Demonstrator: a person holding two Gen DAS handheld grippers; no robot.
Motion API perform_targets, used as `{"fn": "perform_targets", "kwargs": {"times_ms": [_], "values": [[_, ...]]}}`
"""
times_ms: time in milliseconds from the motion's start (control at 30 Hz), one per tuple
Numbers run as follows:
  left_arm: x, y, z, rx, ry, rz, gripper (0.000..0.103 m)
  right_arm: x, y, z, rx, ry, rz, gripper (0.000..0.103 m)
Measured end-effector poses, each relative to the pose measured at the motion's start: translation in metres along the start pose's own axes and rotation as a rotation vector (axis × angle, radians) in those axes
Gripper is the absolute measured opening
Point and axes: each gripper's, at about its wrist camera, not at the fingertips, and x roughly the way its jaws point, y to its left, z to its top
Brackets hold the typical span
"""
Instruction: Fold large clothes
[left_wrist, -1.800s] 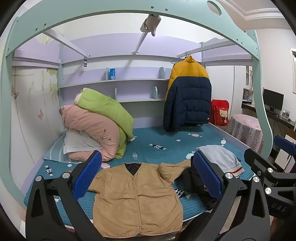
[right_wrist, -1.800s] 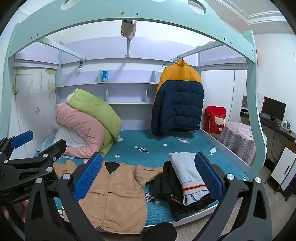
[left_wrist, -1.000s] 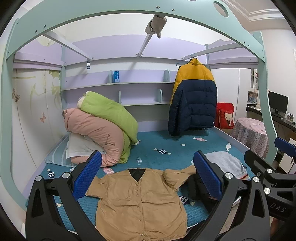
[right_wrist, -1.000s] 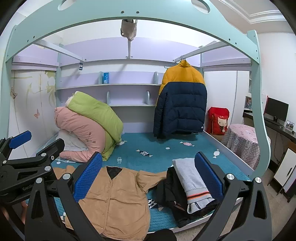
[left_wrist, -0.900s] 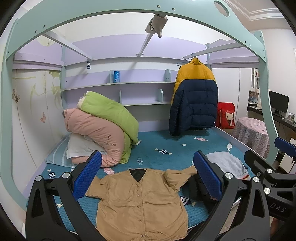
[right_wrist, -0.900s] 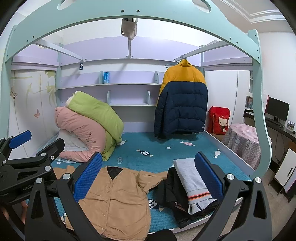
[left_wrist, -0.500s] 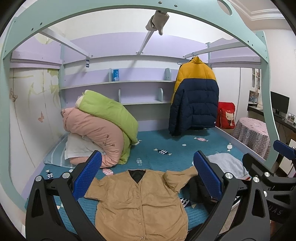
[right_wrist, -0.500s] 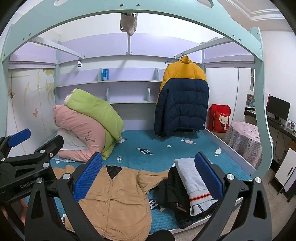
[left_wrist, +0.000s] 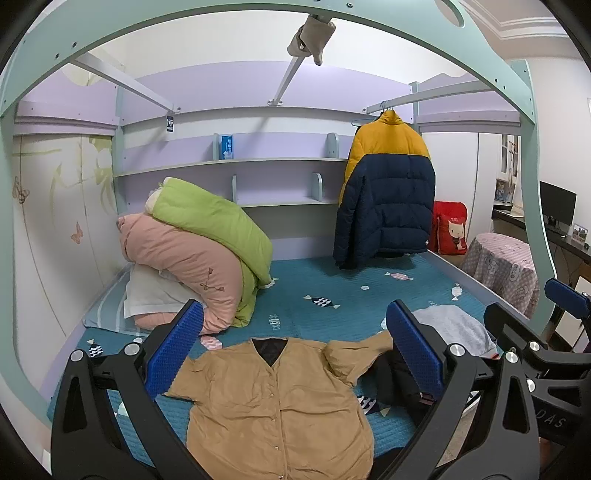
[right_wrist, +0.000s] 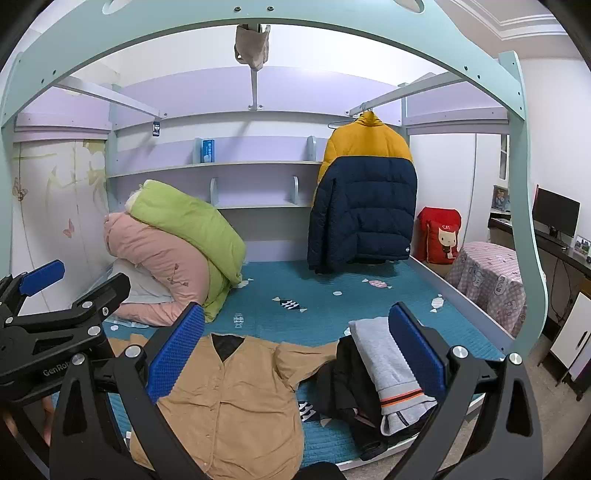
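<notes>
A tan button-front jacket (left_wrist: 275, 402) lies spread flat, front up, at the near edge of the teal bed (left_wrist: 332, 295); it also shows in the right wrist view (right_wrist: 236, 398). My left gripper (left_wrist: 293, 350) is open and empty, held above the jacket and apart from it. My right gripper (right_wrist: 295, 350) is open and empty, above the jacket's right sleeve. To the right lies a pile of dark clothes (right_wrist: 343, 391) with a folded grey garment (right_wrist: 388, 365) on top.
Pink and green quilts (left_wrist: 199, 243) are stacked at the bed's far left. A yellow and navy puffer jacket (left_wrist: 384, 199) hangs at the back right. A mint bed frame arch (left_wrist: 532, 184) stands close in front. A covered round table (right_wrist: 487, 277) is right of the bed.
Both grippers have risen and tilted up a little, so the bed and jacket sit lower in view. Both stay open. The clothes have not moved.
</notes>
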Motion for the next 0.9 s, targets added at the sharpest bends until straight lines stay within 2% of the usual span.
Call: {"fn": "perform_targets", "kwargs": {"times_ms": [900], "values": [[0.012,0.001,0.003,0.008,0.011,0.012,0.098,0.015,-0.001,0.003,0.002,0.026,0.005,0.096]]}}
